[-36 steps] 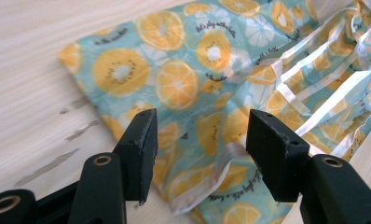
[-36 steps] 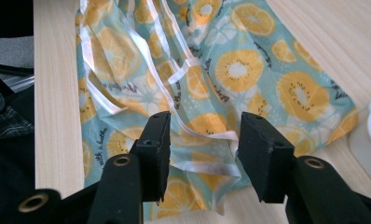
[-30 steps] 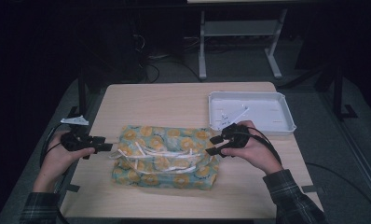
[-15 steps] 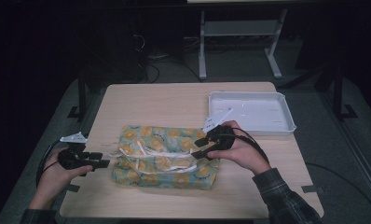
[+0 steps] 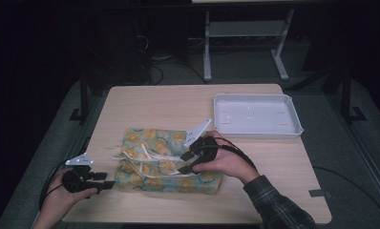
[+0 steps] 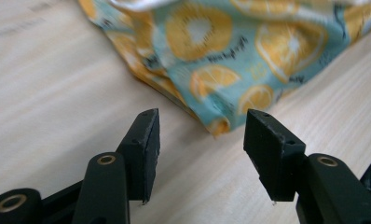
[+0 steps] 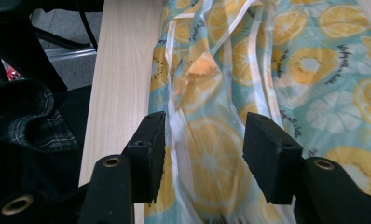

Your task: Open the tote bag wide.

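Observation:
A folded teal cloth (image 5: 155, 177) printed with orange and lemon slices lies on the wooden table (image 5: 154, 105), with white straps (image 5: 140, 153) across its top. My left gripper (image 5: 107, 182) is low at the cloth's near left corner. In the left gripper view, the left gripper (image 6: 200, 140) is open and the cloth's corner tip (image 6: 218, 126) lies just ahead of the gap. My right gripper (image 5: 182, 163) hovers over the cloth's right part. In the right gripper view, the right gripper (image 7: 202, 149) has just opened a little; the cloth (image 7: 291, 70) lies below it, ungripped.
A white empty tray (image 5: 255, 131) stands at the table's back right. Bare tabletop stretches behind and to the right of the cloth. The table's near edge (image 5: 197, 222) runs just below both hands. A plaid sleeve (image 5: 274, 205) reaches in from the bottom right.
The left hand has moved toward the near edge and sunk to the cloth's near left corner. The right hand has slid left from the cloth's right end to over the cloth.

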